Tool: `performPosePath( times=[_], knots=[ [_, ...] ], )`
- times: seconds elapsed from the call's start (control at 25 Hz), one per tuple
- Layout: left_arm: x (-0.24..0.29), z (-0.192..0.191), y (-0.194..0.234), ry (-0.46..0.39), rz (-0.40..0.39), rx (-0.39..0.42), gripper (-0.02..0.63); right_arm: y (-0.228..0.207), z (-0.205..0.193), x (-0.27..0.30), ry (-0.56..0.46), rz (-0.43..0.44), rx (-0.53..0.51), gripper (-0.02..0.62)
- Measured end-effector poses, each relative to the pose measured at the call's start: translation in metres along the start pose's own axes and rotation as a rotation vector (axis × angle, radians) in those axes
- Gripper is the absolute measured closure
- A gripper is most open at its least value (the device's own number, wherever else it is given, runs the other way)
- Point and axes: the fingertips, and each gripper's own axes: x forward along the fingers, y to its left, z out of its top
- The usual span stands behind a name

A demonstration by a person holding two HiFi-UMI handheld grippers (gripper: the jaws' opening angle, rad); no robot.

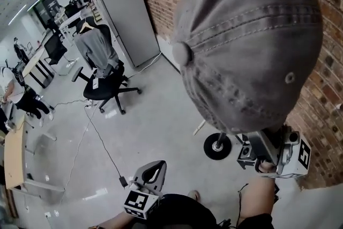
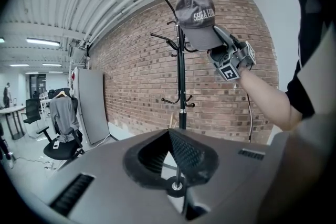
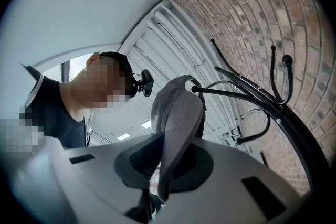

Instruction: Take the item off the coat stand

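The cap point(image 2: 198, 18) hangs at the top of the coat stand point(image 2: 181, 81), its crown draped over one of the upper hooks, so the task is only begun: the grasp is made and the lift-off is left. Your right gripper point(image 2: 219, 43) is raised to the cap, and its fingers are pinched nearly together on the brim; the right gripper view shows the grey brim running down between them while a black hook reaches into the crown just above. Your left gripper point(image 1: 154, 169) hangs low, well apart from the stand, with its fingers closed together on nothing; its own view shows only the stand and the brick wall point(image 2: 136, 71) beyond. From the head view the cap fills the space above your right hand point(image 1: 262, 179), with the stand's round base point(image 1: 217, 146) on the floor below. What seems to remain is to raise the cap up and clear of the hook's tip, then carry it away from the stand. Whether the fabric sits loosely or snags on the hook cannot be told from here.
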Motion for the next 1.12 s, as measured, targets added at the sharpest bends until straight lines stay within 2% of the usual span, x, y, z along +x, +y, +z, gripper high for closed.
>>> performPosePath(
  times=[0.16, 0.28, 0.44, 0.56, 0.68, 0.8, 0.96, 1.12],
  knots=[
    [-0.025, 0.003, 0.008, -0.005, 0.059, -0.028, 0.565, 0.011, 0.013, 0.037, 0.013, 0.047, -0.006, 0.565],
    [-0.041, 0.003, 0.019, -0.013, 0.115, -0.051, 0.565, 0.021, -0.002, 0.063, 0.043, 0.093, 0.028, 0.565],
    [-0.054, -0.004, 0.043, -0.014, 0.175, -0.076, 0.565, 0.032, -0.058, 0.078, 0.105, 0.122, 0.148, 0.565],
    [-0.058, -0.011, 0.065, -0.018, 0.208, -0.094, 0.565, 0.036, -0.119, 0.079, 0.146, 0.103, 0.316, 0.565],
    [-0.07, -0.017, 0.078, -0.033, 0.221, -0.114, 0.565, 0.051, -0.172, 0.069, 0.173, 0.032, 0.488, 0.565],
    [-0.091, -0.024, 0.091, -0.053, 0.219, -0.13, 0.565, 0.07, -0.222, 0.056, 0.198, -0.085, 0.632, 0.565],
    [-0.128, -0.038, 0.124, -0.072, 0.224, -0.146, 0.565, 0.091, -0.293, 0.043, 0.231, -0.261, 0.787, 0.565],
    [-0.177, -0.059, 0.173, -0.09, 0.251, -0.178, 0.565, 0.127, -0.358, 0.047, 0.262, -0.399, 0.897, 0.563]
  ],
)
